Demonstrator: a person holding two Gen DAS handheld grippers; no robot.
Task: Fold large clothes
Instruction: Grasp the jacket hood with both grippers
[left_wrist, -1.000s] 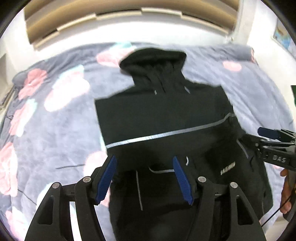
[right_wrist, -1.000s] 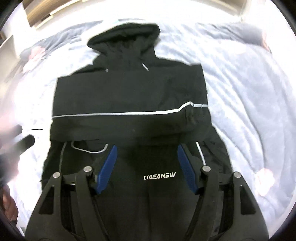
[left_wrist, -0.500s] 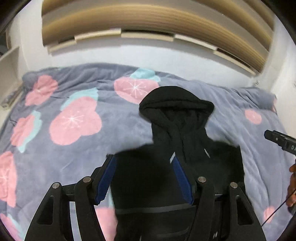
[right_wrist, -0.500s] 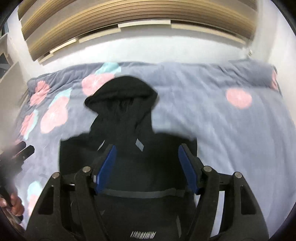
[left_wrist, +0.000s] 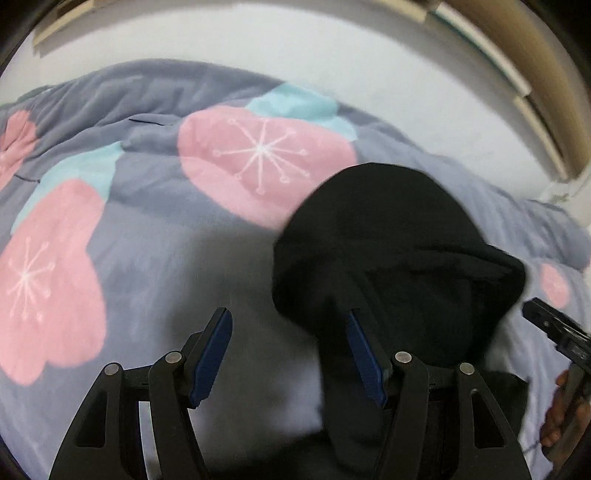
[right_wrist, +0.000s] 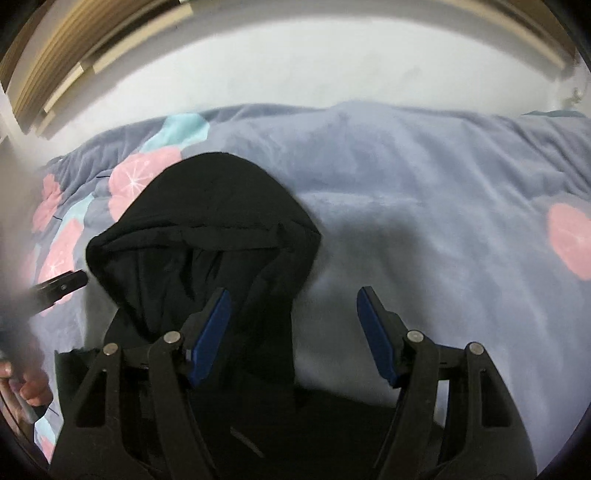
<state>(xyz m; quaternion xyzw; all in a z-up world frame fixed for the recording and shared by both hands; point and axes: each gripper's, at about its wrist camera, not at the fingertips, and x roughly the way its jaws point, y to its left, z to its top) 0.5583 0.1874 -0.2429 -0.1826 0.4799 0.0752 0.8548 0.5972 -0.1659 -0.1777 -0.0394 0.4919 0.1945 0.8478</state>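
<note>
Black hoodie (right_wrist: 207, 236) lies on the flowered blanket (left_wrist: 155, 229) of the bed, hood flat and unfolded; lower body is out of view. Left gripper (left_wrist: 290, 356) and right gripper (right_wrist: 291, 334) flank the hood, jaws spread, empty. Folding appears incomplete.

Your left gripper (left_wrist: 290, 356) and right gripper (right_wrist: 293, 334) look alike: each has black plastic arms with triangular cut-outs, two round silver screws on either side, and flat blue pads (left_wrist: 210, 358) lining the inner faces of the fingers.
</note>
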